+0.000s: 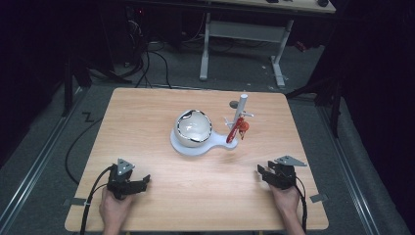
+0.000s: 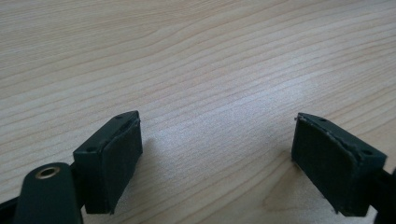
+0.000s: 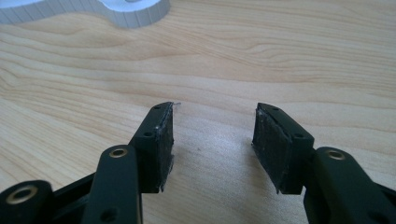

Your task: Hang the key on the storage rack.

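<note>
Two tongs rest wide open and empty at the bench's [image 1: 147, 112] near edge: left tongs [image 1: 143, 182], right tongs [image 1: 263, 173]. The red key fob [image 1: 237, 129] hangs on the white stand [image 1: 240, 110] ahead, nearer the right tongs.

A light wooden tabletop [image 1: 147, 112] stands on grey carpet floor [image 1: 44, 161]. Beyond it, a white-legged desk [image 1: 244, 32] and dark cables [image 1: 147, 63] sit in dim surroundings.
</note>
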`<state>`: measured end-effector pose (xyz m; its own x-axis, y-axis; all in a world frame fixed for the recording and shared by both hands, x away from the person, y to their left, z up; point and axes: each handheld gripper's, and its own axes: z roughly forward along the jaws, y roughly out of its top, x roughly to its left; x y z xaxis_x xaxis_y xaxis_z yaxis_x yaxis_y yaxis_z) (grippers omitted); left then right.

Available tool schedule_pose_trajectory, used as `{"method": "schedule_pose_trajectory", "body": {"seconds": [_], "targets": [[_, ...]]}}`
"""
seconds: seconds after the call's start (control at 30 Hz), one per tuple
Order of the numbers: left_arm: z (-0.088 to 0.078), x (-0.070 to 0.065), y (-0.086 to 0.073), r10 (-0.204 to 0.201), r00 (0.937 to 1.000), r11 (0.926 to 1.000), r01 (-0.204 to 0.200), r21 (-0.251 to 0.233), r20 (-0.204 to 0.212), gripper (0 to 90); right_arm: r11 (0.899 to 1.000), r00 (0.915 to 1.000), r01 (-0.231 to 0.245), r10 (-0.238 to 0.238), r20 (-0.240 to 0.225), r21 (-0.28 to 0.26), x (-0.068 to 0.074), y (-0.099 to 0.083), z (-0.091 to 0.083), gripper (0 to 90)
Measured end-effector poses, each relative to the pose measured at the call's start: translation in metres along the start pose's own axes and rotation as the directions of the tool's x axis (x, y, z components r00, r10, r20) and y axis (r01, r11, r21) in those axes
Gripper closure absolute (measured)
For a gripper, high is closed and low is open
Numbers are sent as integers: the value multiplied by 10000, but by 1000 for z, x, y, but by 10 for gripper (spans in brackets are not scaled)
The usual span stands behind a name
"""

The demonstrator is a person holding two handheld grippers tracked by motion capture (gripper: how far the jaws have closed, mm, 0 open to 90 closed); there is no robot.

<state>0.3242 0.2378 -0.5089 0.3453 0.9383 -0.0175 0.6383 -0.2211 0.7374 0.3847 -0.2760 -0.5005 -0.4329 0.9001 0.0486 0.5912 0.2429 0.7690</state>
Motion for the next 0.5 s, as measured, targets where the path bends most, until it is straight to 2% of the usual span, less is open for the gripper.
{"method": "schedule_pose_trajectory", "body": {"seconds": [0.13,0.27,0.5], "targets": [[0,0,0,-2,10000,10000,2,-3,-1,169,9992,9999,85,-91,147,400,2,1,3,456],[0,0,0,0,10000,10000,0,0,2,169,9972,9977,539,-558,380,512,6,2,5,427],[0,0,0,3,10000,10000,-3,-2,3,169,9974,9978,495,-517,413,518,6,2,5,416]]}}
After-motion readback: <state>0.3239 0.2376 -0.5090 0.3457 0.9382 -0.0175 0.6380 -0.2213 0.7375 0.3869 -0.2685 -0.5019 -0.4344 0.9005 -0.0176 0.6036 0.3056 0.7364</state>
